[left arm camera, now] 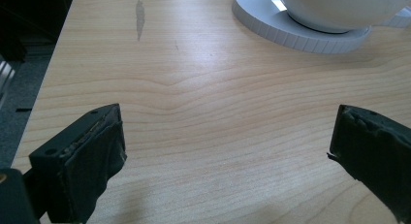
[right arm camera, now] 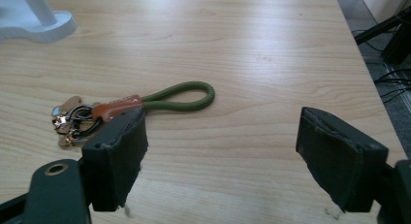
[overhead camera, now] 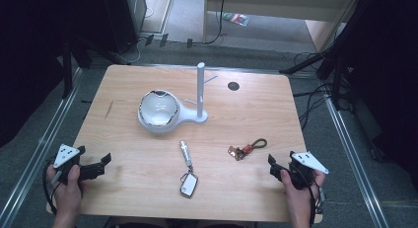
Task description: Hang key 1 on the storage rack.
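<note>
A key ring with a green cord loop (overhead camera: 258, 143), a brown leather tab and a bunch of keys (overhead camera: 236, 152) lies right of the table's middle. My right gripper (overhead camera: 272, 168) hovers just right of and nearer than it, open, with nothing between the jaws. In the right gripper view the green loop (right arm camera: 181, 97) lies just beyond the left jaw of my right gripper (right arm camera: 220, 132). A second keychain, a silver cylinder with a white tag (overhead camera: 188, 183), lies at front centre. My left gripper (overhead camera: 104, 166) is open at the front left corner, seen in its own view (left arm camera: 228, 132) over bare wood.
A white stand with a bowl (overhead camera: 157, 109) and an upright post (overhead camera: 200, 90) stands behind the middle; its base (left arm camera: 300, 32) shows ahead of the left gripper. A dark round hole (overhead camera: 233, 86) marks the tabletop's far side. Cables run across the floor around the table.
</note>
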Tool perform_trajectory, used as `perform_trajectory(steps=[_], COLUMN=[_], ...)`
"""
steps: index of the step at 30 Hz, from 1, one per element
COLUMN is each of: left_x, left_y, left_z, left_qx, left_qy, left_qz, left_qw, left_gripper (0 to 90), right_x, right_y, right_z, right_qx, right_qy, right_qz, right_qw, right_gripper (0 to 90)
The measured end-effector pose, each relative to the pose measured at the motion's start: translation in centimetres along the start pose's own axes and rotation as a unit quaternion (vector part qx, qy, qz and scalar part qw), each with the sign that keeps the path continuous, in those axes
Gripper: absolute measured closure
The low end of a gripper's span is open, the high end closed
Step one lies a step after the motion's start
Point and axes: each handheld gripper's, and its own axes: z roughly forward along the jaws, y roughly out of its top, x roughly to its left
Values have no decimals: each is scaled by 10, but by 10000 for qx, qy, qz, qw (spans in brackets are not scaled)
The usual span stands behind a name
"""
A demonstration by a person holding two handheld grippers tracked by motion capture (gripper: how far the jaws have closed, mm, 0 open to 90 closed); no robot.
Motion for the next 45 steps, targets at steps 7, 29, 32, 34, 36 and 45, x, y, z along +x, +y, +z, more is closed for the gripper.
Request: perform_trajectory(steps=[7,29,32,34,36,45], left_x=[1,1,1,2,1,1], left_y=[0,1,1,1,1,1], left_z=[0,2,2,2,2,2], left_qx=[44,83,85,84,83,82], left_qy=[-30,-70,-73,-78,-80,-80], left_qz=[-21,-42,-47,-47,-41,-53], left_qw=[10000,9999,9999,9999,9999,9999], left_gripper=[0,0,0,0,0,0], right_x=[9,6,6,6,6,6], right_y=[9,50,54,58,62,80], right_z=[9,39,43,47,52,78], right_qx=[603,2362,2469,2582,2712,3364], right_qy=[62,9,30,5,-54,-285], right_qz=[-51,-164,-134,-117,-106,2], right_qw=[9981,9716,9690,9660,9625,9413], right_gripper=[190,175,173,175,179,196])
